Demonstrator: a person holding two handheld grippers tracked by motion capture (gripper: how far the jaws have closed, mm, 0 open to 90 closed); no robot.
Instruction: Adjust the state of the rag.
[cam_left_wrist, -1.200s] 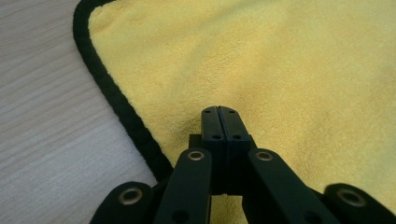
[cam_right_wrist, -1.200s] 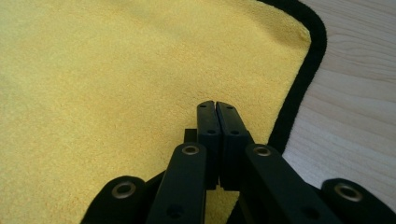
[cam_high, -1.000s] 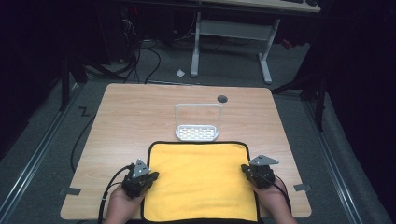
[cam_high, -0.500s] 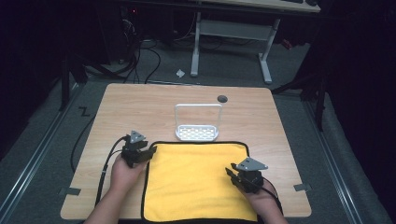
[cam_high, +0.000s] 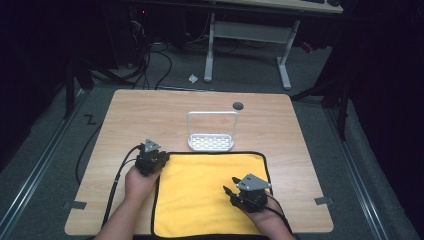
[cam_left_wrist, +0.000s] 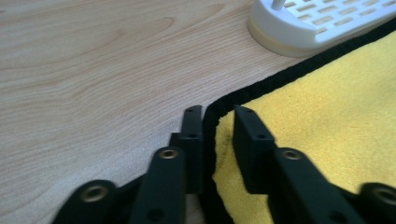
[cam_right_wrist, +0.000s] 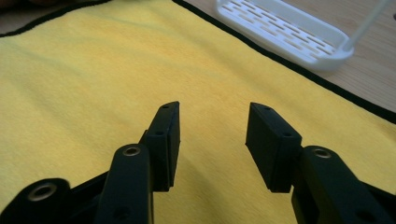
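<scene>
A yellow cloth (cam_high: 207, 192) with a black hem lies flat on the near half of the wooden table (cam_high: 150, 115). My left gripper (cam_high: 164, 158) is at the cloth's far left corner. In the left gripper view that gripper (cam_left_wrist: 217, 116) has just been closing; its jaws stand a narrow gap apart, with the hemmed corner of the cloth (cam_left_wrist: 336, 102) between them. My right gripper (cam_high: 231, 195) hovers over the cloth's near right part. Its jaws (cam_right_wrist: 212, 116) have just been opening and stand wide with nothing between them, the cloth (cam_right_wrist: 93, 70) below.
A white slotted rack (cam_high: 211, 142) with a wire handle stands just beyond the cloth's far edge, close to both grippers' views (cam_left_wrist: 317, 23) (cam_right_wrist: 280, 32). A dark round hole (cam_high: 238, 105) marks the table's far side. Cables trail off the near left edge.
My left gripper went from the cloth's left side to its far left corner, where its jaws narrowed. My right gripper left the cloth's right edge, moved inward over the cloth and opened.
</scene>
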